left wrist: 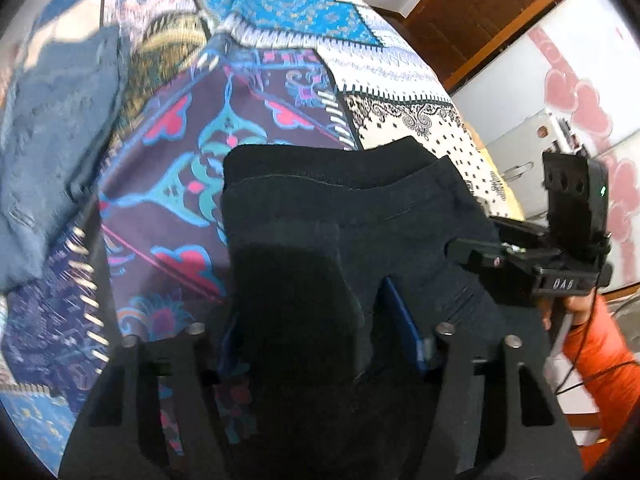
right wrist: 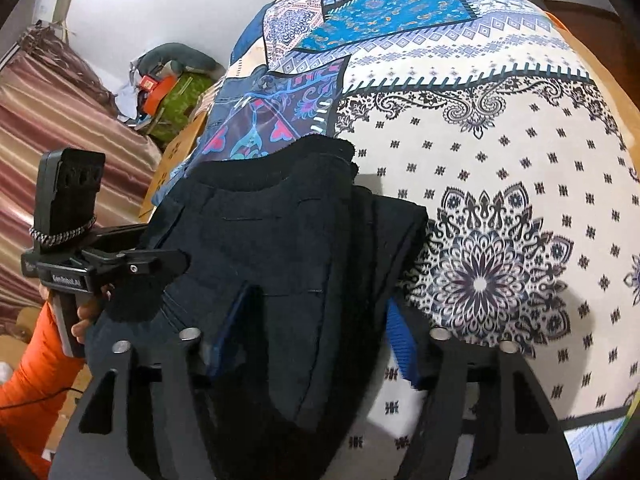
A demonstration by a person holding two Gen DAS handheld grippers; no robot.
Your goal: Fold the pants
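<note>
The dark navy pants (left wrist: 352, 216) lie folded in a thick bundle on the patterned bedspread (left wrist: 248, 92). My left gripper (left wrist: 320, 344) has the bundle's near edge between its blue-padded fingers (left wrist: 404, 332); the left pad is hidden by cloth. In the right wrist view the same pants (right wrist: 288, 240) fill the gap of my right gripper (right wrist: 316, 340), whose blue pads (right wrist: 400, 344) sit on either side of the cloth. Each gripper shows in the other's view, at the bundle's side: the right one (left wrist: 480, 256) and the left one (right wrist: 160, 264).
A blue-grey folded cloth (left wrist: 52, 152) lies on the bed to the left. A white fridge with pink hearts (left wrist: 580, 100) and a wooden door stand to the right. A striped curtain (right wrist: 60, 128) and clutter on the floor (right wrist: 168, 92) lie beyond the bed's left edge.
</note>
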